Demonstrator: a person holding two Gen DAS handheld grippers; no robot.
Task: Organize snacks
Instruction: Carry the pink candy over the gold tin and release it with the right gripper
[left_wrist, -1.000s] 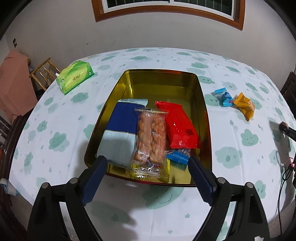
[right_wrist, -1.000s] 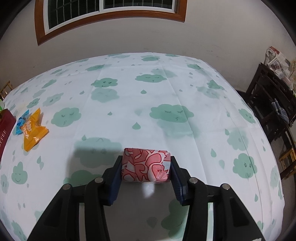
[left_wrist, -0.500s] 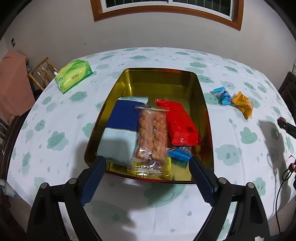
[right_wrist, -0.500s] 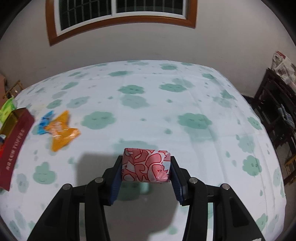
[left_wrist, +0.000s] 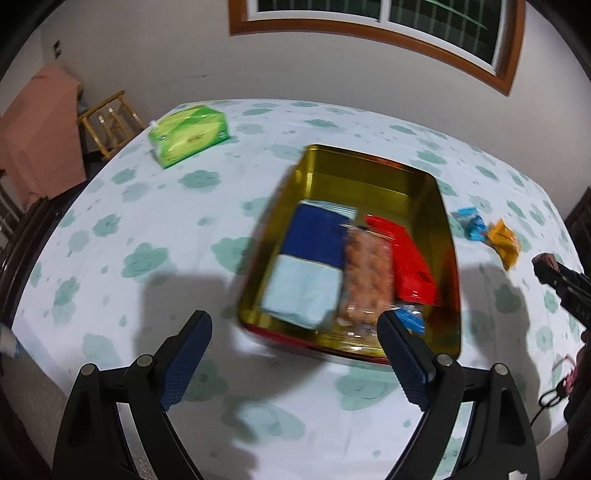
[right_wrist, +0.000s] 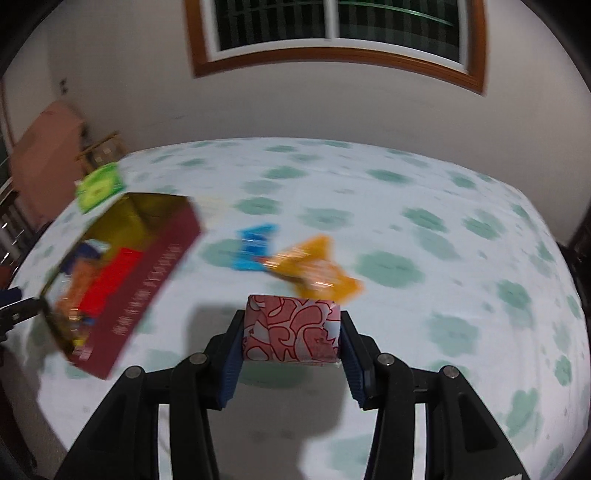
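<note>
Tin now in right view (blurred); contents indistinct

Wood-framed window in white wall, wooden stool below.

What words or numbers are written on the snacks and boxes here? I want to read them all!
None can be read.
Red tin side: a row of gold letters, too blurred.
Green tissue pack: a small label, too blurred.
Pink packet in the right tongs: only swirls, no words.
Orange packet and blue packet: too blurred.
</note>
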